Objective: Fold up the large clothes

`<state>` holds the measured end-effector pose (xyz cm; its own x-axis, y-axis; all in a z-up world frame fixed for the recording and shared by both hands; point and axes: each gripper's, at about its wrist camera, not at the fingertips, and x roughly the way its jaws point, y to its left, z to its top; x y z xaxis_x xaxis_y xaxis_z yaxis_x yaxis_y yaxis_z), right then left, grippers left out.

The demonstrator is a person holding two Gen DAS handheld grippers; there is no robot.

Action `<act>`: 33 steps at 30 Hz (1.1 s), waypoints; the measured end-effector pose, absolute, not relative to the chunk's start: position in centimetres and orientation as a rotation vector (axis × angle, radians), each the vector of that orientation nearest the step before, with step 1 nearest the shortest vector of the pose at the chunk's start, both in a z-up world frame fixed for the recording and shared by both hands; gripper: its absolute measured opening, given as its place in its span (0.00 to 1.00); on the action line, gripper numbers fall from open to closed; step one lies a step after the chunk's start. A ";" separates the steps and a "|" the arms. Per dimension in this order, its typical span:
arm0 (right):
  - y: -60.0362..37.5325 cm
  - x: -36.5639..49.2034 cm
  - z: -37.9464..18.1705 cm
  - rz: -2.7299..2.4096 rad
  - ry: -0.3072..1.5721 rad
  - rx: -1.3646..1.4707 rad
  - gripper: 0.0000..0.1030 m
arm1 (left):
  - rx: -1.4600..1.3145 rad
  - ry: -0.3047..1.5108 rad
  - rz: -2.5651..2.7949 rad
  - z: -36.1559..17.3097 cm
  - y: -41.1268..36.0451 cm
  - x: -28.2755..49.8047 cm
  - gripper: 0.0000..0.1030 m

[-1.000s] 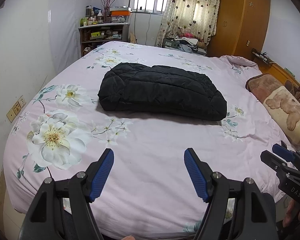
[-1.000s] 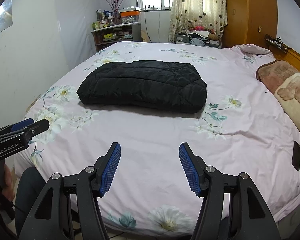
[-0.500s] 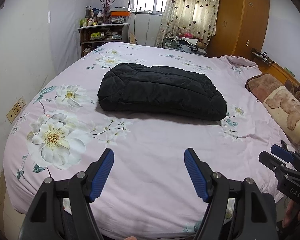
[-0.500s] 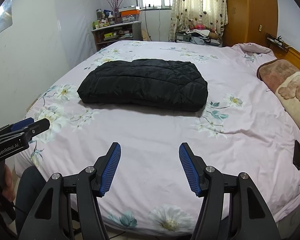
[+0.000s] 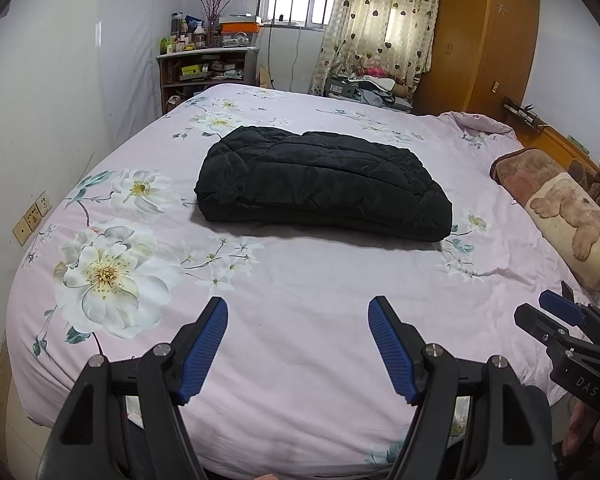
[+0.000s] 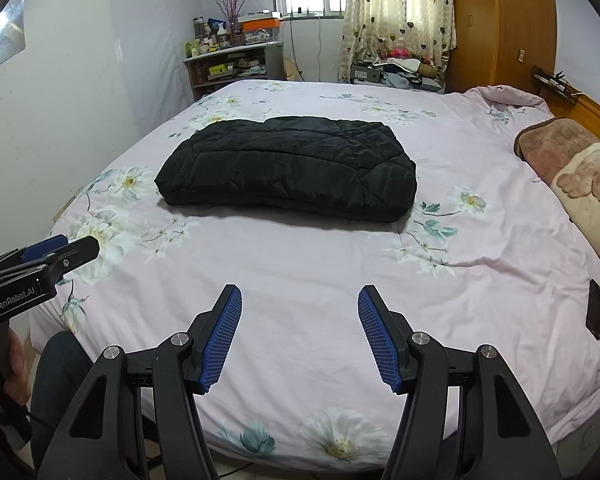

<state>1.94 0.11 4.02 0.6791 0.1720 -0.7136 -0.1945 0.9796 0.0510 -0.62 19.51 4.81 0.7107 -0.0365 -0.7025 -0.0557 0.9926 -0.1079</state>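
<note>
A black quilted jacket (image 5: 320,184) lies folded into a compact rectangle in the middle of the pink floral bed (image 5: 300,320); it also shows in the right wrist view (image 6: 288,168). My left gripper (image 5: 298,312) is open and empty, held over the near edge of the bed, well short of the jacket. My right gripper (image 6: 299,300) is open and empty, also over the near edge and apart from the jacket. The right gripper shows at the right edge of the left wrist view (image 5: 556,316). The left gripper shows at the left edge of the right wrist view (image 6: 60,250).
A brown bear-print blanket (image 5: 560,204) lies along the bed's right side. A dark phone (image 6: 595,309) lies on the bed near the right edge. A cluttered shelf (image 5: 208,68), a curtained window and a wooden wardrobe (image 5: 488,36) stand beyond the bed. A white wall runs on the left.
</note>
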 end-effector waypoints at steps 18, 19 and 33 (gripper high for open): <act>0.0 2.0 3.8 0.206 0.802 -0.031 0.59 | -0.135 0.776 0.018 4.7 19.6 -0.7 0.72; 0.0 2.0 3.8 0.206 0.803 -0.031 0.59 | -0.141 0.776 0.016 4.7 19.6 -0.7 0.72; -0.4 1.9 3.6 0.214 0.802 -0.030 0.59 | -0.102 0.762 0.067 4.8 19.4 -0.9 0.72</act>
<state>1.94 -0.44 3.61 0.6748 0.1793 -0.7159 -0.2019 0.9779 0.0546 -0.92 19.36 4.83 0.7215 0.0237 -0.6920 -0.0973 0.9930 -0.0675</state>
